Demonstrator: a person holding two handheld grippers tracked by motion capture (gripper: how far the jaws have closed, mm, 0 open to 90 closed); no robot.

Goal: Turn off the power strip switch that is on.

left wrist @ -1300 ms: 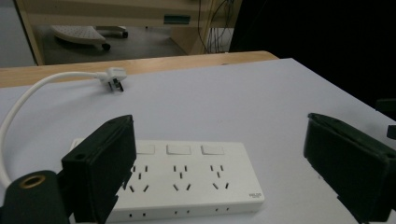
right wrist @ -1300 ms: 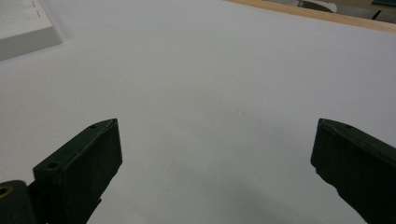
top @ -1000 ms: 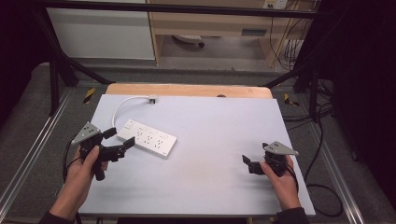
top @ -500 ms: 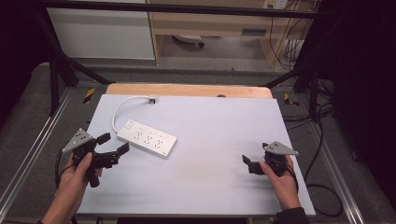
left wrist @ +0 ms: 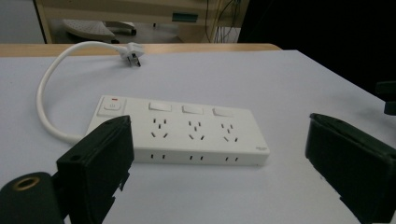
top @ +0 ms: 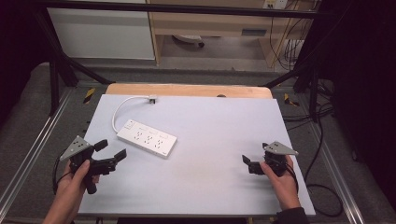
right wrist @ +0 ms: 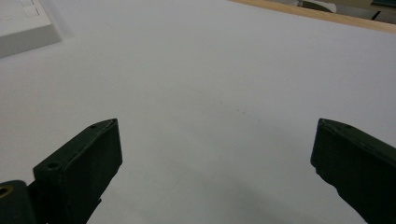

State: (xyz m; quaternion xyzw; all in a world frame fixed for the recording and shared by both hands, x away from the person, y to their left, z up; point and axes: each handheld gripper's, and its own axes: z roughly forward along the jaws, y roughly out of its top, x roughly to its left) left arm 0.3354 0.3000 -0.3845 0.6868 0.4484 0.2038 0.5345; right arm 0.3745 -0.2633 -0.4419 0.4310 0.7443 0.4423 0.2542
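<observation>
A white power strip point(top: 147, 138) lies flat on the left half of the pale table point(top: 215, 126). Its white cord point(top: 116, 109) curls back to a plug point(top: 152, 98) near the far edge. My left gripper point(top: 111, 150) is open at the table's front left, a short way from the strip and apart from it. In the left gripper view the power strip point(left wrist: 187, 128) lies just beyond the wide-apart jaws of the left gripper point(left wrist: 219, 163), its red-marked switch point(left wrist: 111, 106) at the left end. My right gripper point(top: 255, 154) is open over bare table at the front right.
A wooden strip point(top: 187, 89) runs along the table's far edge, with a shelf unit point(top: 215, 23) behind it. Metal rails point(top: 28, 154) flank both sides and cables point(top: 322, 196) lie on the floor at right. A corner of the power strip point(right wrist: 23, 28) appears in the right gripper view.
My left gripper has drawn back toward the front left corner, away from the power strip. The right gripper and the strip have stayed put.
</observation>
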